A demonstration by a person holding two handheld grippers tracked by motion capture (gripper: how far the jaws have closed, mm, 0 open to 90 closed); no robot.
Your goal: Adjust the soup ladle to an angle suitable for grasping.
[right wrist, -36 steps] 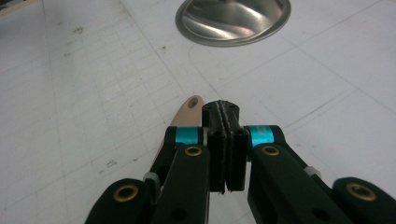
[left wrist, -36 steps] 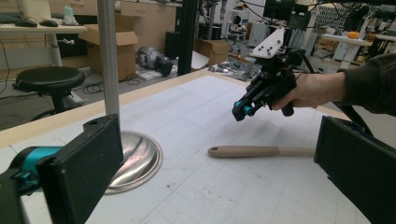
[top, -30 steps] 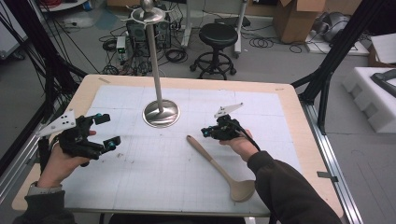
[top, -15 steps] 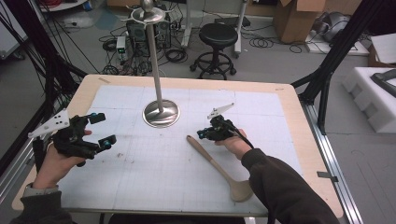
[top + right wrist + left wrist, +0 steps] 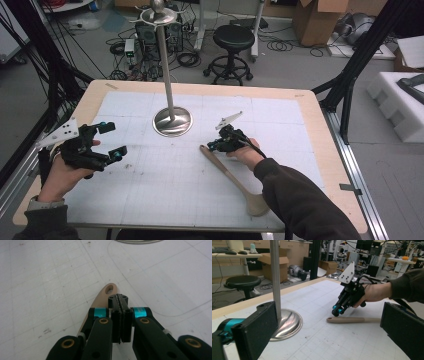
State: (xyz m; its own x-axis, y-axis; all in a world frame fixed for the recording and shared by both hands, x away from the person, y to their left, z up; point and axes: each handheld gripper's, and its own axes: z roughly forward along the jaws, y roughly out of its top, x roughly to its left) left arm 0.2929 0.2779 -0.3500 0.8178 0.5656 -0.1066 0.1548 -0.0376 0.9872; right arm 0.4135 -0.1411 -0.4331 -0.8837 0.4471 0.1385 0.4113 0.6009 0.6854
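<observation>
A wooden spoon (image 5: 232, 175) lies on the white mat, its handle end toward the middle and its bowl near the front edge. My right gripper (image 5: 212, 146) is shut with nothing between its jaws, tips down right at the handle end. In the right gripper view the closed tips (image 5: 118, 298) sit just right of the spoon's holed handle end (image 5: 103, 296); contact cannot be told. My left gripper (image 5: 114, 139) is held open at the mat's left side, away from the spoon. From the left gripper view, its wide jaws (image 5: 328, 336) frame the spoon (image 5: 354, 320) and the right gripper (image 5: 336, 312).
A metal stand with a round shiny base (image 5: 172, 121) and a tall pole (image 5: 275, 277) rises behind the spoon, at the middle of the table's back half. The mat (image 5: 165, 195) covers most of the wooden tabletop. Stool, boxes and cables sit on the floor beyond.
My right gripper has moved left and down, closer to the spoon's handle end. The left gripper has kept still.
</observation>
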